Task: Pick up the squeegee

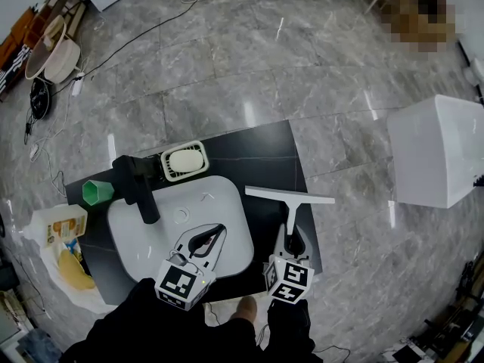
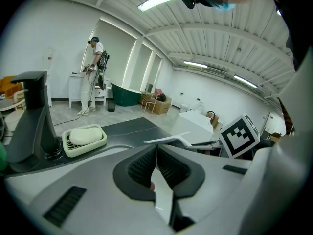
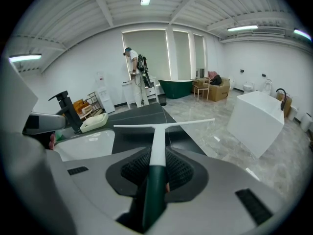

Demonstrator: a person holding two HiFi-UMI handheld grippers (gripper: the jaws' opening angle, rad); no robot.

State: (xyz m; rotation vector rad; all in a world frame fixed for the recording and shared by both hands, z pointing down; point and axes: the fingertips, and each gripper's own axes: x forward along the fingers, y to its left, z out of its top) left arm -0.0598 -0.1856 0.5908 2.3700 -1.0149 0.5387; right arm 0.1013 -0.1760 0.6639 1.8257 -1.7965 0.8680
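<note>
Right gripper [image 3: 157, 161] clenches squeegee [image 3: 159, 131] handle just right of sink [image 1: 227, 203]; left gripper [image 2: 156, 154] hangs closed, empty, over sink; blade possibly touching counter [image 1: 265, 150].

Both angled down: left tongs [image 1: 219, 231] closed, empty; right tongs [image 1: 293, 240] clamped on squeegee [image 1: 291, 209] handle.

The squeegee's [image 3: 157, 140] dark handle end is hidden below the right gripper's [image 3: 156, 156] jaws; a green cup [image 2: 2, 158] far left of the left gripper's [image 2: 156, 148] jaws is cut by the frame edge.
</note>
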